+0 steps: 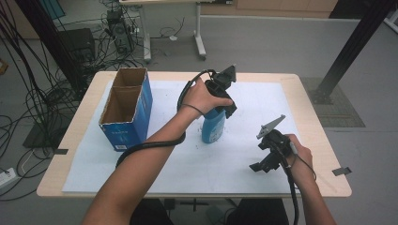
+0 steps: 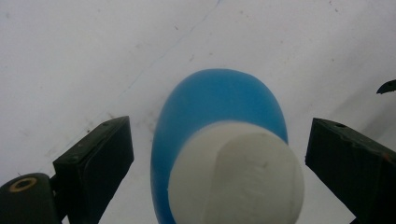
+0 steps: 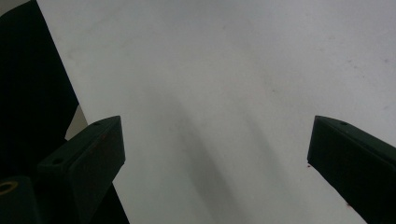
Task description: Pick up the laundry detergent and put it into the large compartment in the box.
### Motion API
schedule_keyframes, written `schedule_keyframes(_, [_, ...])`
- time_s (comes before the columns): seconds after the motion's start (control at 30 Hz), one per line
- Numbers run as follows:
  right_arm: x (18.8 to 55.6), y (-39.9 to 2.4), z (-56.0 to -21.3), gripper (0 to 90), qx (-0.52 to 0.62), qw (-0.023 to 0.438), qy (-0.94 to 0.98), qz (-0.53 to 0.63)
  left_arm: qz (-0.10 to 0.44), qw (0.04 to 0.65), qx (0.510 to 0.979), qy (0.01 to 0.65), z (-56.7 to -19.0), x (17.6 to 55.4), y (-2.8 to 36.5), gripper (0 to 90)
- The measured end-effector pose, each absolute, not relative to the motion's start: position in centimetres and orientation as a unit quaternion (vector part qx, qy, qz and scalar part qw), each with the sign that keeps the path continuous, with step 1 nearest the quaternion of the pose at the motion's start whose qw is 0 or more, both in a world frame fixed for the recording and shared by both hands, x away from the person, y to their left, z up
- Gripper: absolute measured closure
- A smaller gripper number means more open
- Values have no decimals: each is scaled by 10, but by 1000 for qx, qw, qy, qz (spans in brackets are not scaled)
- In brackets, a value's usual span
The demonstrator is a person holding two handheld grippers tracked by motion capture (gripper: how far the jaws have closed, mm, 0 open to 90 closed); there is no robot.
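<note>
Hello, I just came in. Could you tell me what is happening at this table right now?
A person at the table holds a two-jaw gripper in each hand. The left gripper hangs over a blue bottle with a white cap, which stands upright on the white sheet. Its jaws are open on either side of the cap and are not touching it. The right gripper is open and empty, near the table's front right. An open blue cardboard box with two compartments stands at the left.
</note>
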State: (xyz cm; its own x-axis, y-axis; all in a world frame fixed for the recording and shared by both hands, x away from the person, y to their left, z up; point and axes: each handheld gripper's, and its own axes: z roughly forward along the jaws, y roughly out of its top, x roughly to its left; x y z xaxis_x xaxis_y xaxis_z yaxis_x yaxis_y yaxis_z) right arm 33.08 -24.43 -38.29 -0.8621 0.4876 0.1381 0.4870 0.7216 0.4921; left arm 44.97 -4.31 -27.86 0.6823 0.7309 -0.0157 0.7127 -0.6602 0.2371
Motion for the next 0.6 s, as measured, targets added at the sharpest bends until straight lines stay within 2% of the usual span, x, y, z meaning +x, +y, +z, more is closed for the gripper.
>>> schedule_keyframes(0.37, [331,-243,-383,41,261,1,928,266,45,108,910,398,-280,451,-44,91])
schedule_keyframes(0.6, [331,-243,-383,41,261,1,928,265,47,108,909,399,-279,451,-43,140])
